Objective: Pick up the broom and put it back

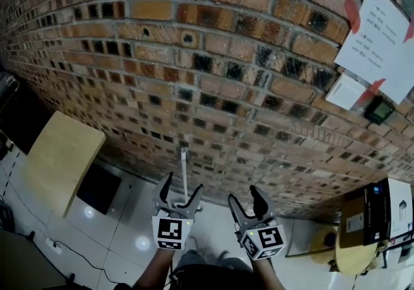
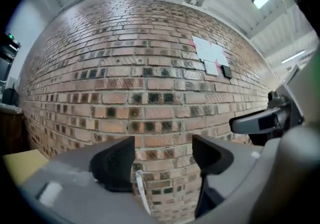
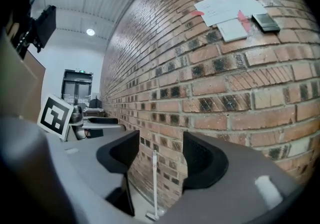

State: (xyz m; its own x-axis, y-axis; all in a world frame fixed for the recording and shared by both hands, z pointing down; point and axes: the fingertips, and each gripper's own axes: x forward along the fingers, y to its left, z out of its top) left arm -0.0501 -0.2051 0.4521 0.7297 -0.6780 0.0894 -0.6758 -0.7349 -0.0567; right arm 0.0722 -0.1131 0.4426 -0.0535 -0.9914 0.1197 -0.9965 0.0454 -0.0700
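Against wall point(image 1: 226, 55), broom point(image 3: 154, 178); base visible only in right gripper view.

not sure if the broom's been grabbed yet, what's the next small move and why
Probably ease the left gripper forward so the white broom handle, standing by the brick wall, comes between its jaws. Both it and the right gripper are open and empty, and the handle lines up closest with the left one.
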